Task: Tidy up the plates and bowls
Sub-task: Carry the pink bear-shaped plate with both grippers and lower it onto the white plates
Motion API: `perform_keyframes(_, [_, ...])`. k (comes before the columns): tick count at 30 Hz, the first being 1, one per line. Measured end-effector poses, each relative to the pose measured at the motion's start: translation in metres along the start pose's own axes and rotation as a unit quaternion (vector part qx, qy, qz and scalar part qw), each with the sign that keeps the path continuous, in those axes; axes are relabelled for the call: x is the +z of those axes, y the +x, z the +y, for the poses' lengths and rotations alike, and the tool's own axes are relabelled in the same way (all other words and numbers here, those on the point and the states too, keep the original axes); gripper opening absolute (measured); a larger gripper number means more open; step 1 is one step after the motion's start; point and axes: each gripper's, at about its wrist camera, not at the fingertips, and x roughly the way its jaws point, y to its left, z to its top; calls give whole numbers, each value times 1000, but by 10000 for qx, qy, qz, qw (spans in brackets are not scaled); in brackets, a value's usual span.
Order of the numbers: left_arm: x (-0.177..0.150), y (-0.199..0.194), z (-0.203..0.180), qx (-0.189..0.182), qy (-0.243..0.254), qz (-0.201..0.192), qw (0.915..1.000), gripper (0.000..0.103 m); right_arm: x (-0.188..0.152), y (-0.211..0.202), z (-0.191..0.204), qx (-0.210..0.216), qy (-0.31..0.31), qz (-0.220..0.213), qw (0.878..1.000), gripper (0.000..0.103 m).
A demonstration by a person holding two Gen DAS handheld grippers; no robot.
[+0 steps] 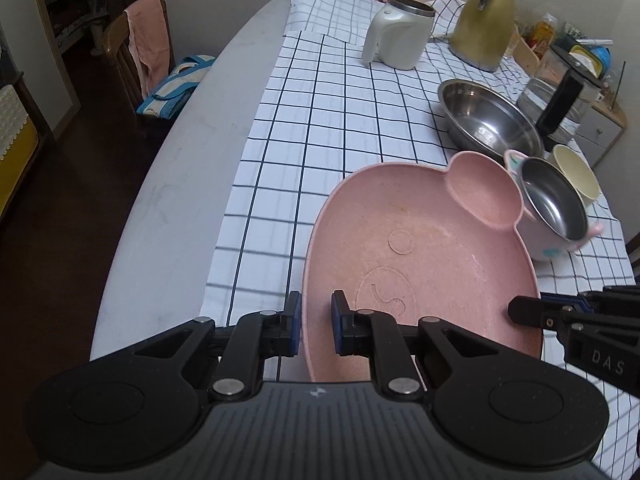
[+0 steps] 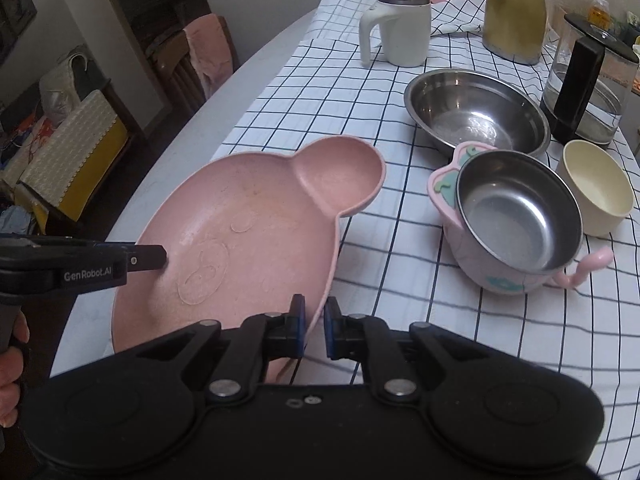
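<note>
A pink bear-shaped plate [image 1: 420,248] [image 2: 248,248] is held over the checked cloth, tilted. My left gripper [image 1: 316,326] straddles its left rim, jaws closed on the rim. My right gripper [image 2: 315,330] pinches the plate's right rim; it also shows in the left wrist view [image 1: 532,312]. The left gripper's finger shows in the right wrist view [image 2: 148,258] over the plate. A pink child's bowl with a steel liner [image 1: 554,210] [image 2: 516,220] stands right of the plate. A large steel bowl [image 1: 488,118] [image 2: 476,110] sits behind it. A cream cup [image 1: 576,174] [image 2: 596,186] stands at the right.
A white mug [image 1: 398,32] [image 2: 400,28], a gold kettle [image 1: 486,20] [image 2: 514,12] and a glass jug with black handle [image 1: 560,96] [image 2: 588,88] stand at the back. The bare grey table edge [image 1: 180,168] runs along the left, with a chair [image 1: 136,52] beyond it.
</note>
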Motion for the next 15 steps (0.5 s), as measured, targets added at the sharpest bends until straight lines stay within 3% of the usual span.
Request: perform_keyframes(15, [-75, -73, -1, -108, 118, -114, 9998, 14, -58, -61, 29, 159, -139, -105, 9997, 10])
